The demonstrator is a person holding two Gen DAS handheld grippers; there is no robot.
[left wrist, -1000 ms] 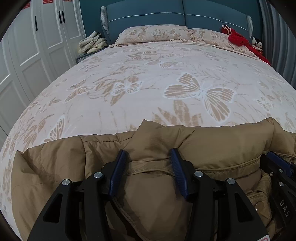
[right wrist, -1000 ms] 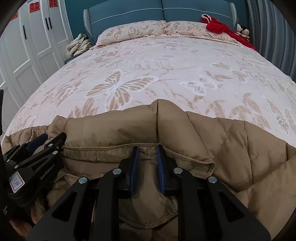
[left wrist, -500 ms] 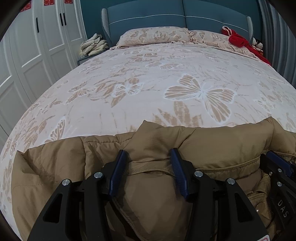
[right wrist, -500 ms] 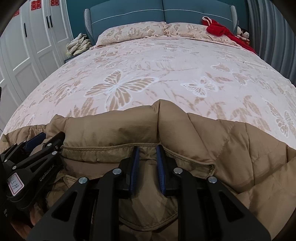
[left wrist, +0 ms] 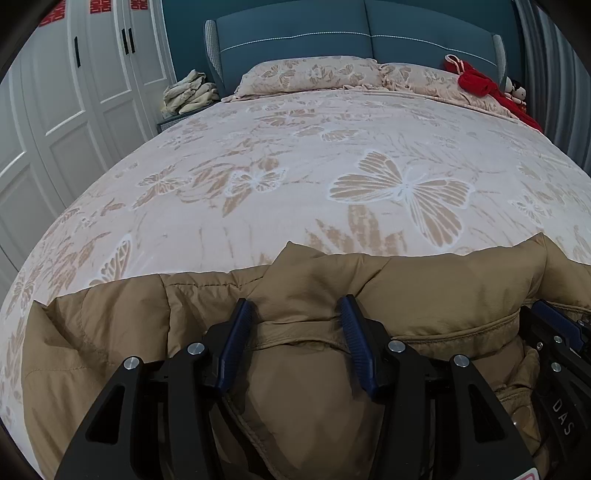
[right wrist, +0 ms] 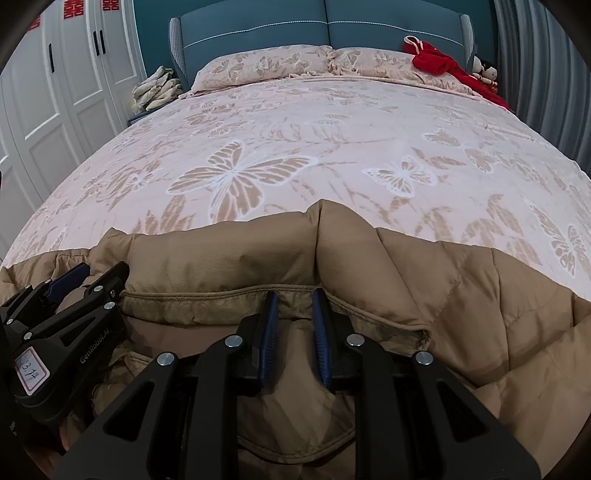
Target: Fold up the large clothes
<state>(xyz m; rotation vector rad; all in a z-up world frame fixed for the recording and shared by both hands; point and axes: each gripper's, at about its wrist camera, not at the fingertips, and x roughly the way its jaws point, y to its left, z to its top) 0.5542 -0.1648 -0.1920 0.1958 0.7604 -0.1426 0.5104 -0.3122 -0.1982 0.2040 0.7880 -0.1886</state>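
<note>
A tan padded jacket (left wrist: 443, 288) lies at the near edge of the bed; it also shows in the right wrist view (right wrist: 229, 266). My left gripper (left wrist: 295, 314) has its jaws apart around a thick bunch of the jacket's hem. My right gripper (right wrist: 293, 299) is shut on the jacket's hem, its blue pads (right wrist: 269, 332) pinching a narrow fold. The two grippers sit side by side; the right one shows at the left wrist view's right edge (left wrist: 557, 343), the left one at the right wrist view's left edge (right wrist: 66, 295).
The bed (left wrist: 332, 155) has a pink butterfly-print cover, two pillows (left wrist: 306, 74) and a teal headboard (right wrist: 325, 26). Red cloth (right wrist: 443, 62) and a doll lie at the far right. Pale folded cloth (left wrist: 188, 92) sits on a nightstand. White wardrobe doors (left wrist: 74, 92) stand at left.
Both views have tilted up slightly, showing more headboard and wardrobe. The grippers' hold on the jacket looks the same.
</note>
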